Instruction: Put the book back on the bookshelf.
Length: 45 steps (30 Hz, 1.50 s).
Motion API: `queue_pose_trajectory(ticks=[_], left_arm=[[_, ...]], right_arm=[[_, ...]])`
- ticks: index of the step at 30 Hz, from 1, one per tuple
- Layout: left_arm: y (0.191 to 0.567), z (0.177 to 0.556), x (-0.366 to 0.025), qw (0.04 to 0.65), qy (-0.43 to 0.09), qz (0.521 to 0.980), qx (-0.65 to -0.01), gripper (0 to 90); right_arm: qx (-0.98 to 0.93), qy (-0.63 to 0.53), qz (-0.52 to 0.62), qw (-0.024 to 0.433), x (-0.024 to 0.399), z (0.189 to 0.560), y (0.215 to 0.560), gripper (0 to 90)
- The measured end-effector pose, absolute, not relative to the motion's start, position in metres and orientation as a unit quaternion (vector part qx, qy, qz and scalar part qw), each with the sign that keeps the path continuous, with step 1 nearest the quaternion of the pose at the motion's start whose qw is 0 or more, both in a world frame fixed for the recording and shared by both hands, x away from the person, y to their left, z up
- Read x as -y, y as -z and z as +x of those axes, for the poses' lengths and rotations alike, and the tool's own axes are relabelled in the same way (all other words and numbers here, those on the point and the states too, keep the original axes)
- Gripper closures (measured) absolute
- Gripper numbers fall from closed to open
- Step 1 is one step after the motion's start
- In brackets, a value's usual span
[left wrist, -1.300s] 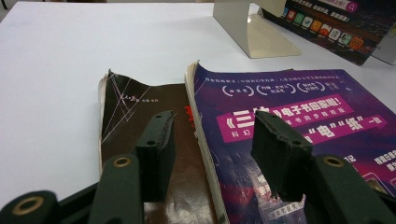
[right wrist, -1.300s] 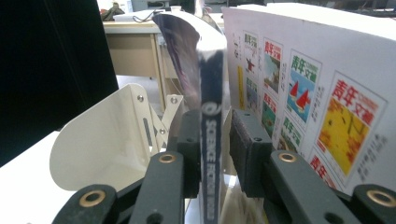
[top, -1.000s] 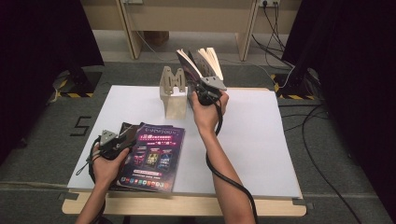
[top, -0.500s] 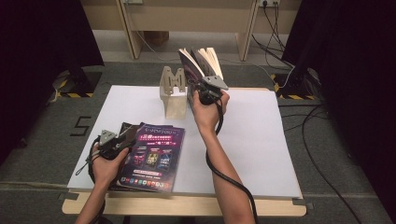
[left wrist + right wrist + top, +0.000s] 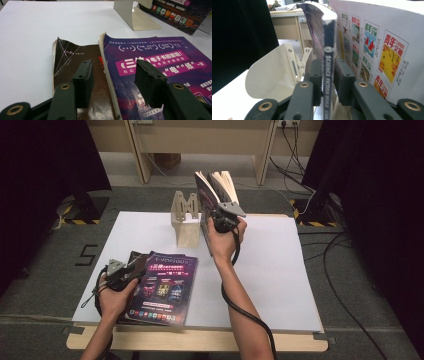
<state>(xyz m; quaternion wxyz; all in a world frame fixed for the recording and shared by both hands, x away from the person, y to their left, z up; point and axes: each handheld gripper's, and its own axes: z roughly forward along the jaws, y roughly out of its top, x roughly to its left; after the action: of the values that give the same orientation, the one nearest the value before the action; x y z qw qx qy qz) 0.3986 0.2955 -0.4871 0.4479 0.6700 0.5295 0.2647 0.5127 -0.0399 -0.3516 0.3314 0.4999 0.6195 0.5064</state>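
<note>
A purple magazine [image 5: 165, 287] [image 5: 162, 57] lies flat at the table's near left, partly over a brown one [image 5: 136, 257] [image 5: 72, 57]. My left gripper [image 5: 131, 270] [image 5: 113, 66] hovers open above them, its jaws straddling the purple cover's edge. At the back, two magazines [image 5: 215, 185] stand upright beside a cream metal bookend [image 5: 185, 215] [image 5: 274, 72]. My right gripper [image 5: 216, 216] [image 5: 328, 67] has the spine of the "Science Fiction World" magazine [image 5: 327, 50] between its jaws. They have just been opening and the pads sit close without pressing. A second magazine [image 5: 382, 50] stands to its right.
A white sheet [image 5: 280, 270] covers the wooden table, with bare room to the right of the upright magazines. Cables [image 5: 345, 245] lie on the floor at the right. Wooden desk legs [image 5: 137, 150] stand behind the table.
</note>
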Motion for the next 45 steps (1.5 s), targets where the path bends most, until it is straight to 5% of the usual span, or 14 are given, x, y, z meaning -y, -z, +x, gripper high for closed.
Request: queue_pose_trajectory(ticks=[45], left_arm=[[0.488,0.399,-0.294,0.446,-0.261,0.674,-0.528,47.9]], right_arm=[[-0.643,-0.505,0.479,0.32,0.046,0.491,0.354,65.1]])
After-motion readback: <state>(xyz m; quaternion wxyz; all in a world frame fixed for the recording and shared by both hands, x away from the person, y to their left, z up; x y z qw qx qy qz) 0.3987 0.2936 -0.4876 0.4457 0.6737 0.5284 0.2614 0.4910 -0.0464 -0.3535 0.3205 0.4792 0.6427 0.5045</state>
